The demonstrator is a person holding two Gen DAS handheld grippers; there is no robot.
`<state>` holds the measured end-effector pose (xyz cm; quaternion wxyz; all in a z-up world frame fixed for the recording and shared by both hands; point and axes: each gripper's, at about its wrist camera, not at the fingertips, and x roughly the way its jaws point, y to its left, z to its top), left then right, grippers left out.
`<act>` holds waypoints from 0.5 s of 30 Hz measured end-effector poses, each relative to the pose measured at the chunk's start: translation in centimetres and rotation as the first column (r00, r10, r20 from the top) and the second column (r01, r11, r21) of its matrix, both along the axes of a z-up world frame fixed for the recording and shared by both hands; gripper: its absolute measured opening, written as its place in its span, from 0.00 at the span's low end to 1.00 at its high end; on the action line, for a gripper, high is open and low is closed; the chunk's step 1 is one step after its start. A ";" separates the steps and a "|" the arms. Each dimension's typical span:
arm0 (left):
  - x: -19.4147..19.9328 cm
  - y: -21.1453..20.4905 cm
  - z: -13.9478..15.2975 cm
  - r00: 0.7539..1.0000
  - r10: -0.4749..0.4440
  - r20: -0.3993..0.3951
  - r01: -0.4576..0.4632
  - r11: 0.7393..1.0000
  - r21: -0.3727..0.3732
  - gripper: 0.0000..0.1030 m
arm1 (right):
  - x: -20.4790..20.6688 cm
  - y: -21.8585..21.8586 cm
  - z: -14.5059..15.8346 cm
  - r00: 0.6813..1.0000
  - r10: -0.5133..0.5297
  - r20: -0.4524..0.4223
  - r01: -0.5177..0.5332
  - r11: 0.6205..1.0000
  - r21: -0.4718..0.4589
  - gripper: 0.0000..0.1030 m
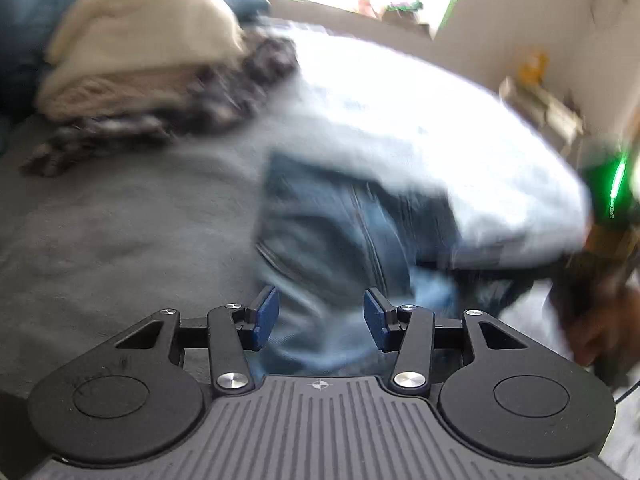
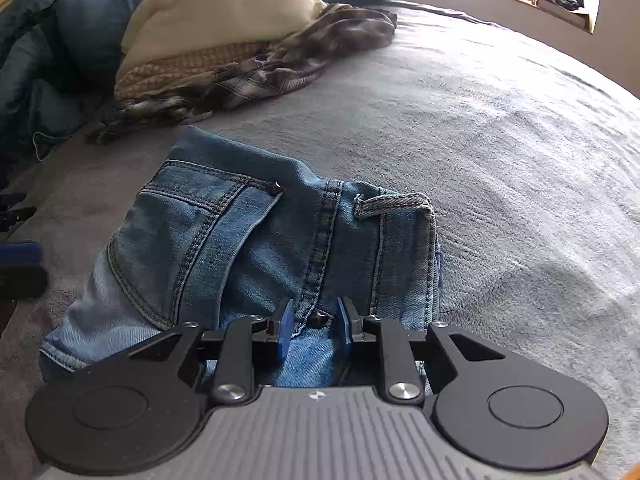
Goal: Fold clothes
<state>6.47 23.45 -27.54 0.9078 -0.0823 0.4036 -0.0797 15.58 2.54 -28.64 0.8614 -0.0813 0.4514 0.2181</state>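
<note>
Jaws half apart and empty, the left gripper [image 1: 320,320] hangs over a folded pair of blue jeans [image 2: 280,248] on a grey bedspread [image 2: 500,140]; its blue pads [image 1: 266,316] stand clear of the cloth, with nothing between them. The left wrist view is smeared with motion, so little finer can be read there, though the denim shows just beyond the fingertips and the person's other hand [image 1: 600,328] shows at the right edge.

On the right, the right gripper [image 2: 312,332] sits low on the near end of the jeans, its jaws narrowed around a ridge of denim by the seat seam. The pads look to be pinching that ridge, though how firmly cannot be told from the right wrist view.

The jeans lie as a compact bundle in the near middle of the bed, back pocket [image 2: 192,232] to the left, a belt loop [image 2: 394,204] at the far right corner. Far off to the left, against blue pillows [image 2: 80,28], a cream pillow [image 2: 224,12] rests on a tan patterned cloth [image 2: 180,72], with a crumpled plaid shirt [image 2: 288,56] beside it, unfolded.

The step in hand appears to be finishing the jeans: one side is let go while the other pins the bundle. The next move likely calls for the free left gripper to smooth or square the fold, or for the bundle to be set aside and the plaid shirt drawn out flat onto bare bedspread.
</note>
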 end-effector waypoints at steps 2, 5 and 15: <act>0.2 -1.2 -1.9 1.000 -0.004 -0.030 0.005 0.999 0.049 0.45 | 0.0 0.5 1.7 1.000 0.003 -0.002 -0.003 1.000 -0.013 0.24; -0.7 -0.9 -2.3 1.000 0.025 0.006 -0.025 0.999 0.023 0.46 | -1.3 2.0 5.6 0.991 0.096 0.092 -0.096 0.995 -0.009 0.26; -2.8 -2.0 -3.6 0.993 0.009 0.118 -0.023 0.993 0.112 0.48 | 1.2 15.9 0.7 0.856 0.502 0.125 -0.476 0.859 -0.190 0.21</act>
